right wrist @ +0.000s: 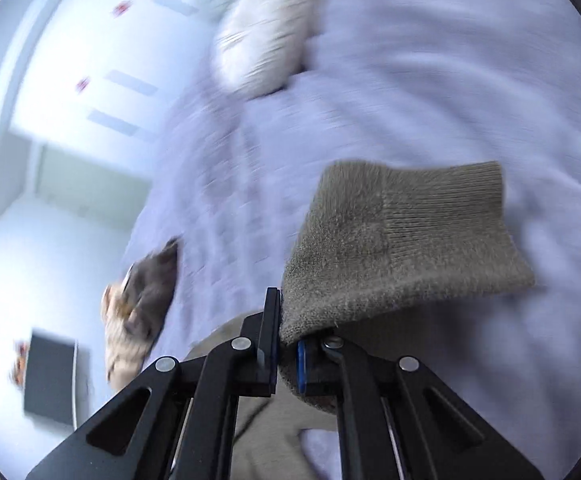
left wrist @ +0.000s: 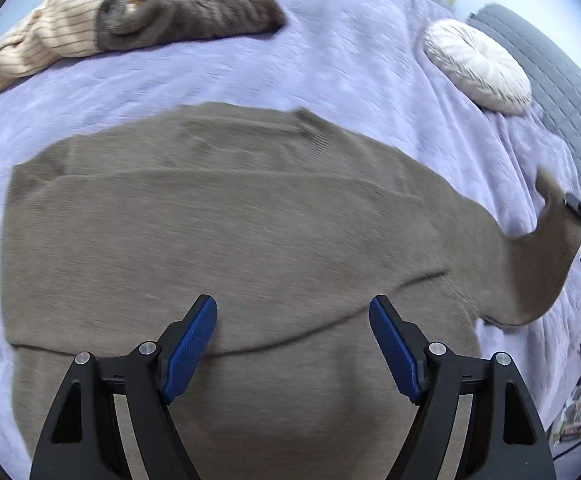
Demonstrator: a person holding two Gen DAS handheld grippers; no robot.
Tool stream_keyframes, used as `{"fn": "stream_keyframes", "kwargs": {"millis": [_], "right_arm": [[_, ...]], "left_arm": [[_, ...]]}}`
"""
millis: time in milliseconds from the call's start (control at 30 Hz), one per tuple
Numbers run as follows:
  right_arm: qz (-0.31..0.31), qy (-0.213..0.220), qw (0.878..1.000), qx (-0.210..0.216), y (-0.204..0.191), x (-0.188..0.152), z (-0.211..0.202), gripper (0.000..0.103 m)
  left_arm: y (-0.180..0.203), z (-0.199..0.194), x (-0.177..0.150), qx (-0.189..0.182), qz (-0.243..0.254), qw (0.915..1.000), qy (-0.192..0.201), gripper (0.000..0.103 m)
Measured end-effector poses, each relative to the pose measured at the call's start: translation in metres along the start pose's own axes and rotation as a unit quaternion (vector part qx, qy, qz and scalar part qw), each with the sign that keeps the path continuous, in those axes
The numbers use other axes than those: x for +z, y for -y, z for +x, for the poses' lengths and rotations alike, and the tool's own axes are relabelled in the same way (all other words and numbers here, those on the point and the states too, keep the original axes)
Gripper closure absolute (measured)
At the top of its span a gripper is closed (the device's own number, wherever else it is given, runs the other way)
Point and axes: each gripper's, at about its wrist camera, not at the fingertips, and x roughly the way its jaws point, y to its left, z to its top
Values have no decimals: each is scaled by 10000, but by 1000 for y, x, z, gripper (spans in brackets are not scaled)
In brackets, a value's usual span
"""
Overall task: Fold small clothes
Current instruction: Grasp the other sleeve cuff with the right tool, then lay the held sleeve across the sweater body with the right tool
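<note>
Two views: left gripper released over sweater; right gripper grasping sleeve cuff.

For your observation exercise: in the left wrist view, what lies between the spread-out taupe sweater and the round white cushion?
Only bare lavender bedspread lies between the taupe sweater and the round white cushion; the left wrist view shows it.

sweater hem: my left view cuts the taupe sweater off at the bottom edge, behind the gripper arms.
sleeve cuff: the cuff covers the right gripper pads, so I see only a sliver of blue.
round cushion: the cushion is smeared in my right view (motion blur).
clothes pile: the pile runs off the left edge.
dark box: the box is too blurred to identify.
</note>
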Motion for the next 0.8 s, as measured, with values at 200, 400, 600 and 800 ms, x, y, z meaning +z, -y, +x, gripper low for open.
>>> {"fn": "stream_keyframes", "kwargs": {"millis": [200, 400, 600, 800], "right_arm": [[-2001, -1054, 9714, 724, -139, -77, 88, 96], [-2720, -2617, 9252, 395, -172, -194, 195, 95], [-1916, -2540, 9479, 156, -148, -199, 192, 68], [-1217, -2163, 9677, 445, -155, -164, 208, 71]], "left_arm": [[-86, -22, 7, 89, -702, 9969, 342, 23], [-146, -14, 2, -250, -1280, 9912, 212, 23], [-165, -8, 1, -1157, -1397, 9832, 192, 23], [-183, 3, 5, -2631, -1790, 9480, -54, 23]]}}
